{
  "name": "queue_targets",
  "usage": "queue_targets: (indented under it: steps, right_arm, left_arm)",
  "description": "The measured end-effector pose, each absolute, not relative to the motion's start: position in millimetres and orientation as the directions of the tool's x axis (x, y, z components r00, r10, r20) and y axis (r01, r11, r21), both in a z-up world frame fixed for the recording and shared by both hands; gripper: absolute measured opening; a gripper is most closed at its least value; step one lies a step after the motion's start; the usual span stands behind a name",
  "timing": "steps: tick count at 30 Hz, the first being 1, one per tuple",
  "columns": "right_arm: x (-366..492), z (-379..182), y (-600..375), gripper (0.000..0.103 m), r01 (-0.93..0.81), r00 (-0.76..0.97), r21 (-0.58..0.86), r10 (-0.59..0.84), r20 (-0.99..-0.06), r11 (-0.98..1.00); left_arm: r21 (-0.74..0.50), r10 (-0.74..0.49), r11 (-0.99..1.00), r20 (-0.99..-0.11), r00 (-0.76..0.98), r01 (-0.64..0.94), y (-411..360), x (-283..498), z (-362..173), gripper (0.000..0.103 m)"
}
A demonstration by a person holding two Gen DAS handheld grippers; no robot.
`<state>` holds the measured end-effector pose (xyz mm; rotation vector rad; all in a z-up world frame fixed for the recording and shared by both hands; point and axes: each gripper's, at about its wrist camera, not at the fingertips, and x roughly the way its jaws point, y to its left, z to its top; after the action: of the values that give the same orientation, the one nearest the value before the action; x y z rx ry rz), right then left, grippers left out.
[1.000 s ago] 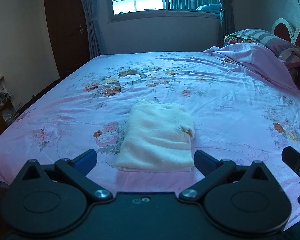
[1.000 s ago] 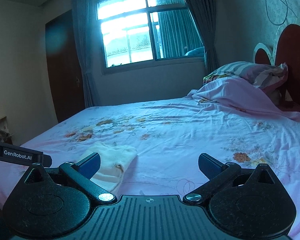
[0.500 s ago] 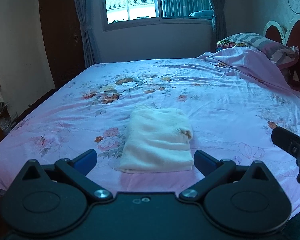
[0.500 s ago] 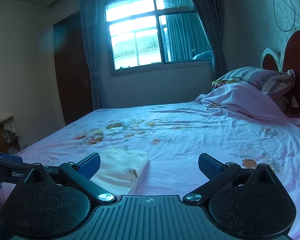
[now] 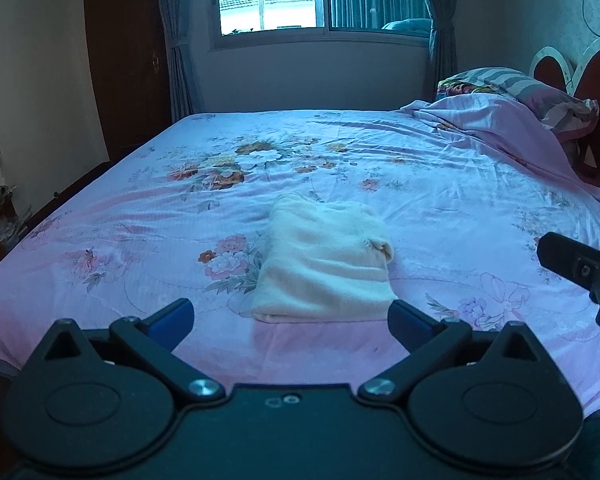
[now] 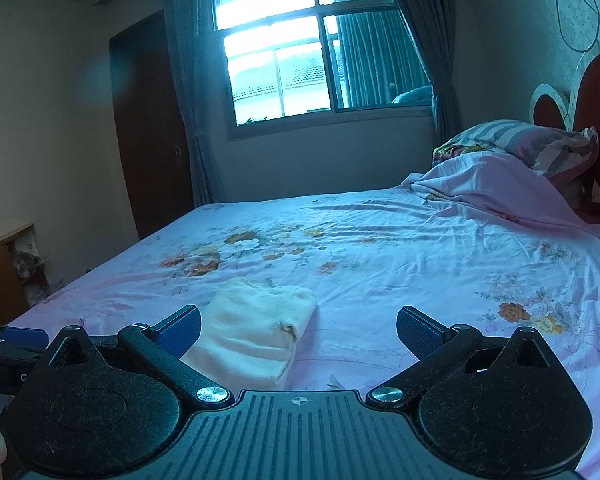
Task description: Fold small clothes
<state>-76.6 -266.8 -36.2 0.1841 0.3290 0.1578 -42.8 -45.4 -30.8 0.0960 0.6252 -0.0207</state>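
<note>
Garment [image 5: 324, 258] lies folded on the bed [image 5: 440, 184], so left gripper [image 5: 290, 314] and right gripper [image 6: 298, 326], just short of the garment, hover spread wide and empty.

Hardly any writing can be read. In the right wrist view, a single white letter "G" shows on the black body of the left gripper [image 6: 16, 354], at the frame's left edge; the rest of the word is hidden behind the right gripper [image 6: 298, 326].
</note>
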Motion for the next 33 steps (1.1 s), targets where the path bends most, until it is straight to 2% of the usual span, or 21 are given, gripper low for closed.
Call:
queue_targets:
  steps: [8, 25, 33]
  right_arm:
    - [-78.8, -37.5, -254.3, 0.103, -0.143, 0.935, 0.159, 0.186, -0.303, 0.977]
    - [-73.6, -47.5, -242.4, 0.103, -0.128, 0.938, 0.088, 0.15, -0.313, 0.988]
    - [-69.5, -47.8, -241.3, 0.103, -0.064, 0.938, 0.151, 0.111, -0.327, 0.986]
  left_arm:
    - [0.055, 0.001, 0.998, -0.613, 0.79, 0.042, -34.8, -37.3, -35.2, 0.102]
    - [0.032, -0.028, 0.998, -0.608, 0.794, 0.06, -23.9, -27.7, -38.7, 0.102]
    - [0.026, -0.043, 0.997, -0.615, 0.787, 0.074, -15.9, -13.8, -43.8, 0.102]
